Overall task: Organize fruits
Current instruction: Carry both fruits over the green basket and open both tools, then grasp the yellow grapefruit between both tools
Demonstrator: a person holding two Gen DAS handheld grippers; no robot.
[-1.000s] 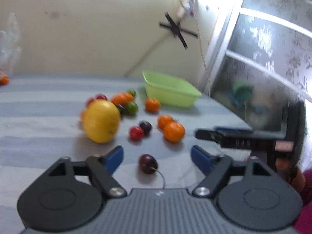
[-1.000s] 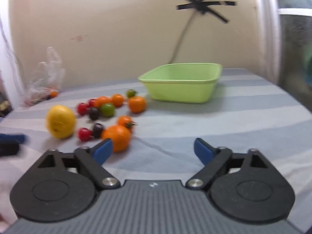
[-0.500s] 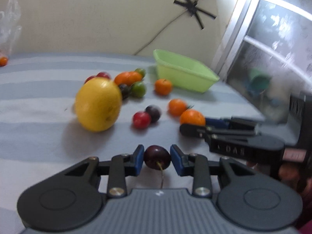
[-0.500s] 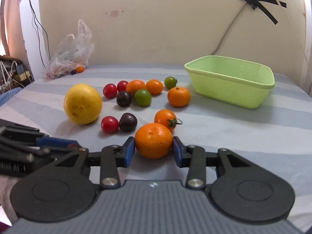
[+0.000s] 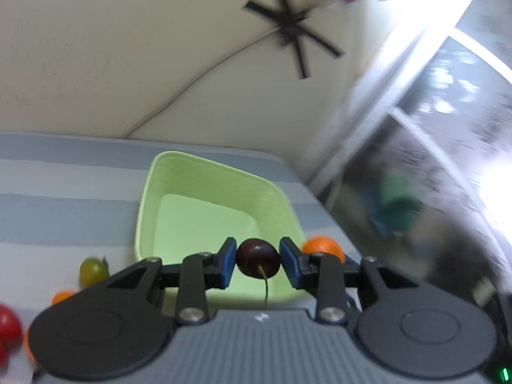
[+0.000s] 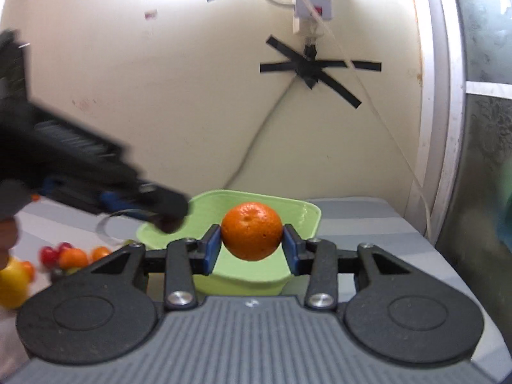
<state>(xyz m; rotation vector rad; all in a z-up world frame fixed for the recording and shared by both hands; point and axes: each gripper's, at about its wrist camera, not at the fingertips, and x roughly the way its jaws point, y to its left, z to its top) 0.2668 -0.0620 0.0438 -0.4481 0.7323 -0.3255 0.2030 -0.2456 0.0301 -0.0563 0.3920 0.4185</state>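
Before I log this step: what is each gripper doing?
Left gripper: shut on the dark cherry.
Right gripper: shut on the orange mandarin.

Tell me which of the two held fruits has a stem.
The dark cherry in the left gripper; its thin stem hangs down. The orange in the right gripper shows none.

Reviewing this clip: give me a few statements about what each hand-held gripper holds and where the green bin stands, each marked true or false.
1. The left hand-held gripper is shut on a dark cherry. True.
2. The right hand-held gripper is empty. False: it is shut on an orange.
3. The green bin already holds fruit. False: its visible floor is bare.
4. Loose fruits still lie on the striped cloth, among them a green tomato. True.
5. The cherry's stem points up at the ceiling. False: it hangs down toward the gripper body.
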